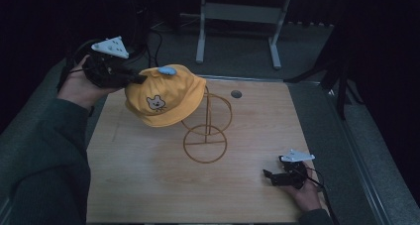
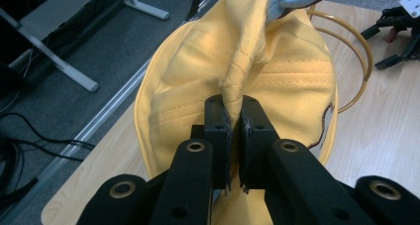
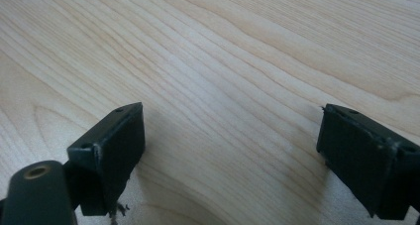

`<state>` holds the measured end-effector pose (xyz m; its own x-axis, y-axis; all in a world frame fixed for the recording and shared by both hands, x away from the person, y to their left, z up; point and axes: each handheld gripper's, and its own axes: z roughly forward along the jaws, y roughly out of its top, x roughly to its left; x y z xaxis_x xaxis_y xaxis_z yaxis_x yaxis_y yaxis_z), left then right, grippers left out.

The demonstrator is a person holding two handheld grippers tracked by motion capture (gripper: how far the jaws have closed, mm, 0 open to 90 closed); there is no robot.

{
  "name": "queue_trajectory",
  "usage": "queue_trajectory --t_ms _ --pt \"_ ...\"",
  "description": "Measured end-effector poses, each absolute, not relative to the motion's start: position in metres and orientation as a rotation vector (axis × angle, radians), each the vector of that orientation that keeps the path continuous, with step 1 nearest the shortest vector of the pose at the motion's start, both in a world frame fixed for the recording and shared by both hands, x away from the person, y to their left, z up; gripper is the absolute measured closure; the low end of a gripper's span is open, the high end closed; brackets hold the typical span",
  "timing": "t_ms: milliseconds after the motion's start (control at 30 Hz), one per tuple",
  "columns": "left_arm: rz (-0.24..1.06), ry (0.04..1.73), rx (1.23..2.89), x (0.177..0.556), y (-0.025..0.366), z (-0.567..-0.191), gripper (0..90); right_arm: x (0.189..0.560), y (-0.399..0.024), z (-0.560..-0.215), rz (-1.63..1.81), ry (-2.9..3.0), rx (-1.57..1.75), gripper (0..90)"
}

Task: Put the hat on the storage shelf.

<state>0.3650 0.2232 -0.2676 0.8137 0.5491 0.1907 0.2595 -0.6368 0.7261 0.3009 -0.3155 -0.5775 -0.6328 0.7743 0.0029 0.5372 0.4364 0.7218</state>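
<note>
High view: my left gripper [image 1: 130, 79] is holding the yellow cap [image 1: 166, 96] up over the wire stand [image 1: 207, 131]; it's looking not yet seated.
Left gripper view: jaws are pinching a fold of cap fabric.
Right gripper view: my right gripper [image 3: 230, 150] is resting spread wide over the table [image 3: 223, 51], holding nothing.

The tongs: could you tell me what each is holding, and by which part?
The left tongs pinch a fold of the yellow cap's fabric. The right tongs are open over the table, holding nothing.
</note>
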Motion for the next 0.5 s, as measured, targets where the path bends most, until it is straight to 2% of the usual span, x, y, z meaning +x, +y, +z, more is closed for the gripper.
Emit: queue_trajectory --t_ms 500 --pt "0.52 0.554 2.271 0.367 0.208 -0.26 84.4 0.301 -0.316 -0.578 1.01 2.365 1.122 11.2"
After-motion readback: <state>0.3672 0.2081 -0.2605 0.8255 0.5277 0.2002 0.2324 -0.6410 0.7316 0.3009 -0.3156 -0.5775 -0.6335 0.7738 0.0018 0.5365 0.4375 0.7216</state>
